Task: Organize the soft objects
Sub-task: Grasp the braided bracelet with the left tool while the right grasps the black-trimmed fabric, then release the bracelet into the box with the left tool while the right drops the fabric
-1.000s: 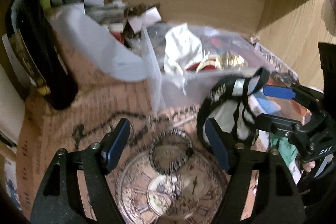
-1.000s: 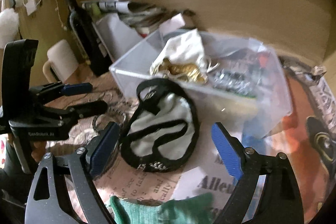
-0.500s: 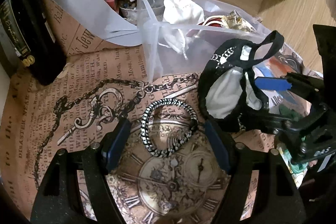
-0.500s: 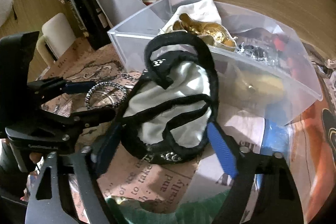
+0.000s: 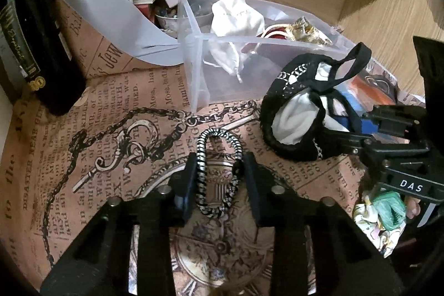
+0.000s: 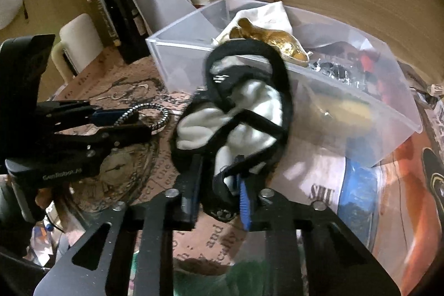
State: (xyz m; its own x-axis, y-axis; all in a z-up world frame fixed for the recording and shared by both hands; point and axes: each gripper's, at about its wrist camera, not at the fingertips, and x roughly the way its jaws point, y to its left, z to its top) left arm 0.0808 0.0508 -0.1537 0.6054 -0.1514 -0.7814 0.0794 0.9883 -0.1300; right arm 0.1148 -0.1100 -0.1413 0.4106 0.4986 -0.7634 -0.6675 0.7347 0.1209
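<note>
- In the left wrist view, we see the left gripper (image 5: 219,185) closed on a black-and-silver braided bracelet (image 5: 217,174) at frame centre; the squeezed loop's long axis runs up the frame, away from the camera, over vintage newsprint paper (image 5: 116,146).
- In the right wrist view, our right gripper (image 6: 219,193) is clamped on a black-trimmed white pouch (image 6: 236,118), which rises from lower centre toward the upper right with its strap loop uppermost.
- Behind the pouch stands a clear plastic bin (image 6: 319,101) holding a white cloth bag (image 6: 266,15) and gold jewellery (image 6: 272,40); a dark bottle (image 6: 116,7) stands upper left.
- Only the left view shows green fabric (image 5: 388,210) at lower right, beneath the right tool; only the right view shows a cream mug (image 6: 75,43) at the left edge.
- From the left view, the pouch (image 5: 299,115) sits right of centre, just in front of the bin (image 5: 199,74).
</note>
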